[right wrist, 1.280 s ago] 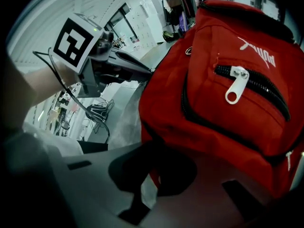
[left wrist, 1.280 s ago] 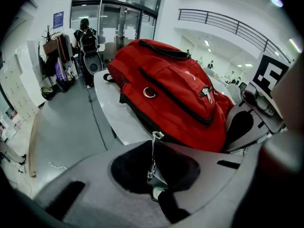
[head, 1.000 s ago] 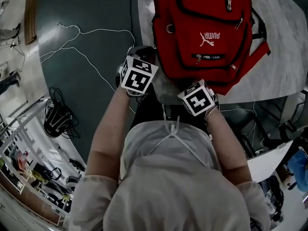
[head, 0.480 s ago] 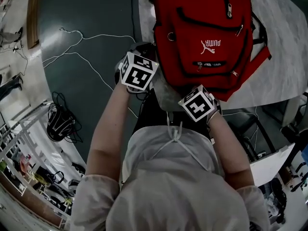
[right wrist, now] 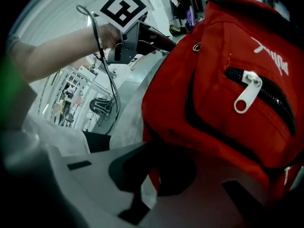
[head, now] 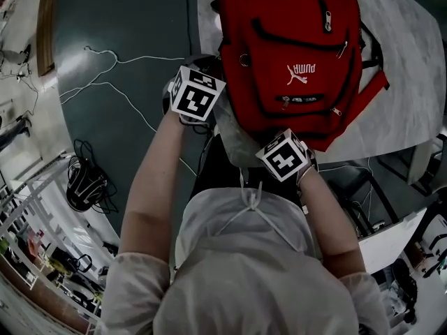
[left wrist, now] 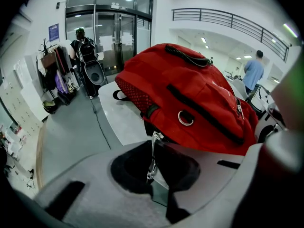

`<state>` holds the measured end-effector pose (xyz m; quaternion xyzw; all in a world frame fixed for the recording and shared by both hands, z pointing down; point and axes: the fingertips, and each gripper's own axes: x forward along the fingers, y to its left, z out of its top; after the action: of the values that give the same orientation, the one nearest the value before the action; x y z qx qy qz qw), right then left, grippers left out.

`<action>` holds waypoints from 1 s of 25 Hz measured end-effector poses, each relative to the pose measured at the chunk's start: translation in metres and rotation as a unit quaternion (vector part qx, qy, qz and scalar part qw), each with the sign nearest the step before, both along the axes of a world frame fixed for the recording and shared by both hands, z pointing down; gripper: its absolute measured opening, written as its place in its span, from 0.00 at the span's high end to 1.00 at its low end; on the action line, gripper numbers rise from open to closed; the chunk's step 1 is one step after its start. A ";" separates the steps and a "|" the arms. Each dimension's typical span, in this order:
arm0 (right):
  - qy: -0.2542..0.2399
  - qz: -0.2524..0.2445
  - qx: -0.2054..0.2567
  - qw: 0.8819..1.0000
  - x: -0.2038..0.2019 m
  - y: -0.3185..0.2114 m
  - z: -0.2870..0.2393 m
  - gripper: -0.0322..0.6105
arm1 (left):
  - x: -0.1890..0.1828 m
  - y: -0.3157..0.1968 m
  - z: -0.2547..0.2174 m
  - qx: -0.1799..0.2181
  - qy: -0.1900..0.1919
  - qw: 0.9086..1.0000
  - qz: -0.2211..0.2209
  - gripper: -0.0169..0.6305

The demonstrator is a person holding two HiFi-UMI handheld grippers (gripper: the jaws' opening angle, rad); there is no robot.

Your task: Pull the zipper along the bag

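Note:
A red backpack (head: 293, 54) lies on a pale marble table (head: 412, 82). My left gripper (head: 198, 94) is at the bag's left side, near its lower corner. In the left gripper view the gripper (left wrist: 152, 174) is shut on a thin metal zipper pull (left wrist: 152, 158) that hangs from the slider (left wrist: 156, 137) on the bag's edge. My right gripper (head: 285, 155) sits at the bag's near edge. In the right gripper view the gripper (right wrist: 153, 177) is shut on a fold of the backpack's red fabric (right wrist: 199, 113). A white pocket zipper pull (right wrist: 247, 93) shows higher up.
The table's rounded edge (head: 209, 61) runs beside my left gripper, with dark floor beyond. White cables (head: 119, 75) and a coiled black cable (head: 85, 183) lie on the floor. A metal ring (left wrist: 185, 118) hangs on the bag's side. People stand far off near glass doors (left wrist: 114, 37).
My left gripper has moved farther away along the bag's left side, with the zipper pull held. The right gripper has kept its place on the bag's near edge.

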<state>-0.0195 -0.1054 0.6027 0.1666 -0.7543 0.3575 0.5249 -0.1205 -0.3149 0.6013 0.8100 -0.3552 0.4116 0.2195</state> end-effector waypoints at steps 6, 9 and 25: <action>0.000 0.004 0.003 1.000 0.000 -0.001 0.000 0.91 | 0.001 -0.006 0.005 -0.001 0.013 1.000 -0.018 0.93; -0.008 0.013 0.008 1.000 0.000 -0.002 0.001 0.91 | 0.000 -0.005 0.005 0.016 0.008 1.000 -0.018 0.93; 0.013 0.037 0.042 0.998 0.001 -0.006 -0.004 0.91 | -0.010 0.059 -0.041 0.040 0.048 0.993 -0.096 0.79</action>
<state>-0.0186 -0.1111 0.5989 0.2210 -0.7551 0.3421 0.5138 -0.1302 -0.2559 0.5603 0.7992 -0.4367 0.3345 0.2423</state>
